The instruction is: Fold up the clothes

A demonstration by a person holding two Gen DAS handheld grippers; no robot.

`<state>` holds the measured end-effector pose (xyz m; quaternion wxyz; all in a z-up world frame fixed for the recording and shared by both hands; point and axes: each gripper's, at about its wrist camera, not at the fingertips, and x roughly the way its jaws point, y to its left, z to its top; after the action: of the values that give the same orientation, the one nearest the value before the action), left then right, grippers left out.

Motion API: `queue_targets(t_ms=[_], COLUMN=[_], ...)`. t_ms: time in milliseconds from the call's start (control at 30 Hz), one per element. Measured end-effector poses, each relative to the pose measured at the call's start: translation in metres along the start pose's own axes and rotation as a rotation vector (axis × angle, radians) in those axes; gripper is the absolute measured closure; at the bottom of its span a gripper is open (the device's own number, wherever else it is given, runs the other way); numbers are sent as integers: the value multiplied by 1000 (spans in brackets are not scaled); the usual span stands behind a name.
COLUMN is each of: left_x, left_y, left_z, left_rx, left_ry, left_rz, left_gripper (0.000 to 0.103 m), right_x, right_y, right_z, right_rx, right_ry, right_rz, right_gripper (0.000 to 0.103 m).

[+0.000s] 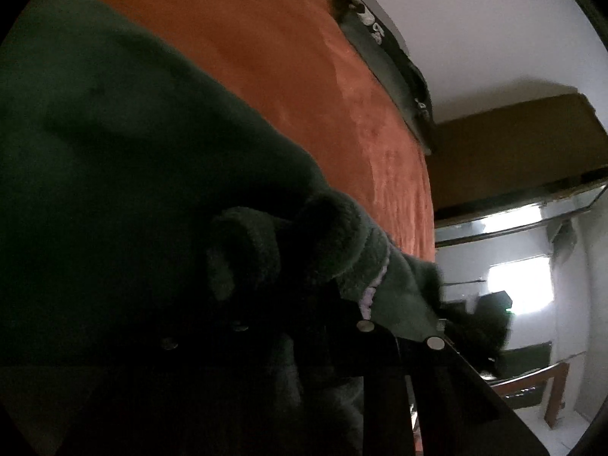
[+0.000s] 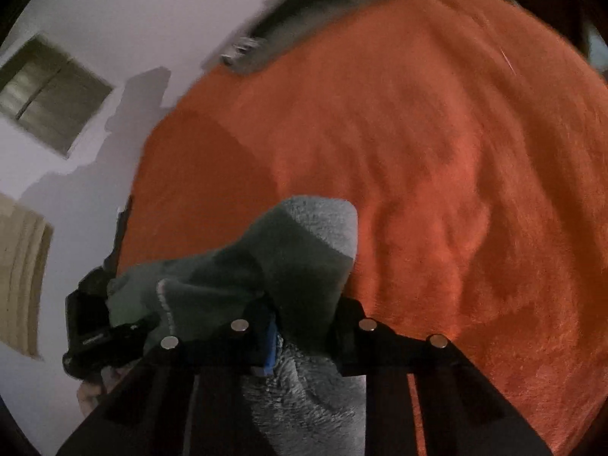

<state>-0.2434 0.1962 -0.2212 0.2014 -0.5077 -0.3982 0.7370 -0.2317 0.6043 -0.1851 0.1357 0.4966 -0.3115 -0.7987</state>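
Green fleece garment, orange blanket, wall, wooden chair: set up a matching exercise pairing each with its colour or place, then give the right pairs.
Things:
1. green fleece garment
2. orange blanket
3. wall
4. wooden chair

Descriptions:
A. plain white, behind the bed
B. stands on the floor, at the lower right of the left wrist view
C. bunched between the fingers of the right hand-held gripper
D. spread flat, covering the bed

Pairs: 1-C, 2-D, 3-A, 4-B
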Motion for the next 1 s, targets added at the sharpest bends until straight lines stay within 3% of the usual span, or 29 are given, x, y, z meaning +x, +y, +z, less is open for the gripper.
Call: queue_targets(t_ms=[133,267,433,533,600,667,733,833,900,933,1000], left_x=[-4,-35,-128,-191,-233,-277,-309,-342,-348,-344,-332], left_y=[12,13,-3,18,54,105,151,206,235,248,260], left_z=[-7,-16,-26,-24,-24,-36,-51,-77,-89,-93,-97], left_rx=[-57,-98,-26,-101,-211,-357,-507,-634,-664,-698,-740], left_ry=[2,-71,-234,-356,-473,-620,-711,-856,-917,-904,-858], left_rz=[-92,-98,22,82,110,75,6,-151,-278,-298,-269], left_gripper=[81,80,76,60,39,32,32,31,25,25,25], right_x=[10,-9,-64,-88,-94,-98,-94,-81,-77,-76,-69], right_y=[-37,-6,66,107,122,134,140,147,153,156,159], right_z=[-8,-3,-6,-31,-56,-82,-101,-121,-125,-126,-128], right_rx=[161,77,-79,-157,-178,-196,-205,-233,-260,-273,-293], right_ry=[-2,-28,-129,-143,-117,-88,-62,-27,-32,-37,-43], right_rz=[129,9,-106,-66,-26,14,28,21,3,-7,-23], right_gripper=[82,58,46,43,43,43,43,43,43,43,43])
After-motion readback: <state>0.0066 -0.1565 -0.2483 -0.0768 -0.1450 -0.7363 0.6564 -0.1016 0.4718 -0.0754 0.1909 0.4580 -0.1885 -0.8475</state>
